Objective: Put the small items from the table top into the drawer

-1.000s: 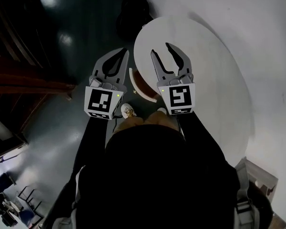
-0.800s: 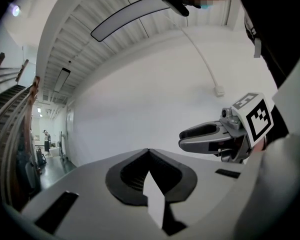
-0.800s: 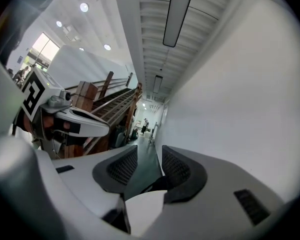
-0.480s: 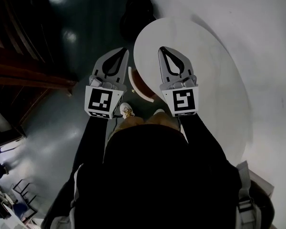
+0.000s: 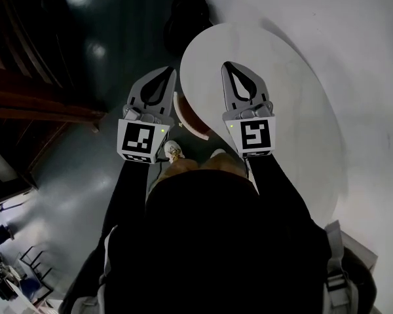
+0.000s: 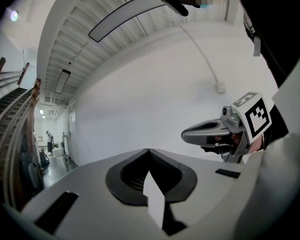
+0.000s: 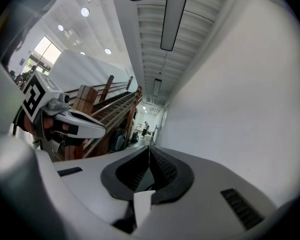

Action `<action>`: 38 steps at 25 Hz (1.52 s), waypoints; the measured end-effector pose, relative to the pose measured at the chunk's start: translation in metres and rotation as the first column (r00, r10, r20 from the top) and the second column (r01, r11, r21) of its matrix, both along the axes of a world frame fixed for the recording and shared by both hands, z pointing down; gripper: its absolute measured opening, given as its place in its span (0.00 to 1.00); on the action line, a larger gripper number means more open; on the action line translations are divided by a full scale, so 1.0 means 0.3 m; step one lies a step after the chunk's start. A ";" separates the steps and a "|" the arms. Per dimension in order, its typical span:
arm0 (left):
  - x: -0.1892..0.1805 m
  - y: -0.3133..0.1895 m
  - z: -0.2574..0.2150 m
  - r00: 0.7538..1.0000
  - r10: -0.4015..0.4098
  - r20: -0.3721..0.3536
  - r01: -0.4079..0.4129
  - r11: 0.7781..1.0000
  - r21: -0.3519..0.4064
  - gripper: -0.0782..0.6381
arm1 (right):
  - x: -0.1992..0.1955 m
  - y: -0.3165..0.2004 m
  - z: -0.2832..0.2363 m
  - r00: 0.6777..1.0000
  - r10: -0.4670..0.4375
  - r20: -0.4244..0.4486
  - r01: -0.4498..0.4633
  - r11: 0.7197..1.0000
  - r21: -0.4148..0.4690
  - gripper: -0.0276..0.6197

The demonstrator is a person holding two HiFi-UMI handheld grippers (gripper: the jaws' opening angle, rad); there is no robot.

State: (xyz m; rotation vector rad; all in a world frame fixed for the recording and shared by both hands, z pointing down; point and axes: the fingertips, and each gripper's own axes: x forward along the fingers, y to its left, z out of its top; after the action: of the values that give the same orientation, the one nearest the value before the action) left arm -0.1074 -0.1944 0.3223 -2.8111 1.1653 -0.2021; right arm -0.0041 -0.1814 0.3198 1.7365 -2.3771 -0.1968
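Table top (image 5: pixel 295 110) lies under the right gripper (image 5: pixel 228 65) (pinched closed, empty); left gripper (image 5: pixel 169 70) closed too.

Round white table top (image 5: pixel 295 90): plain, matte, level. At its near left edge what appears to be the drawer (image 5: pixel 185 116) stands out from under the top, with a curved white front and a brown inside. Its contents cannot be made out.

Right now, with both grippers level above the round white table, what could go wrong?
The left gripper and right gripper both have jaws shut on nothing; reaching like that would likely shove an item rather than grasp it. No small item or drawer is in view around the table, so a reach may go blind.
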 end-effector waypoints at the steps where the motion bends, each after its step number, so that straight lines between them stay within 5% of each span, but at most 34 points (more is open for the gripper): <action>1: 0.009 0.003 0.001 1.000 0.003 0.001 -0.003 1.000 0.000 0.13 | 0.012 0.002 0.000 1.000 0.004 0.001 -0.004 1.000 0.001 0.09; 38: 0.086 0.005 -0.034 1.000 0.023 -0.020 -0.023 1.000 -0.006 0.13 | 0.081 0.002 0.028 1.000 0.004 -0.015 -0.004 1.000 -0.029 0.08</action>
State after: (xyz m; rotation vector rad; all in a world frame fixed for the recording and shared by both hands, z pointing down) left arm -0.0816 -0.1930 0.3120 -2.8369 1.1384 -0.1761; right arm 0.0202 -0.1808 0.3281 1.7205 -2.3540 -0.1734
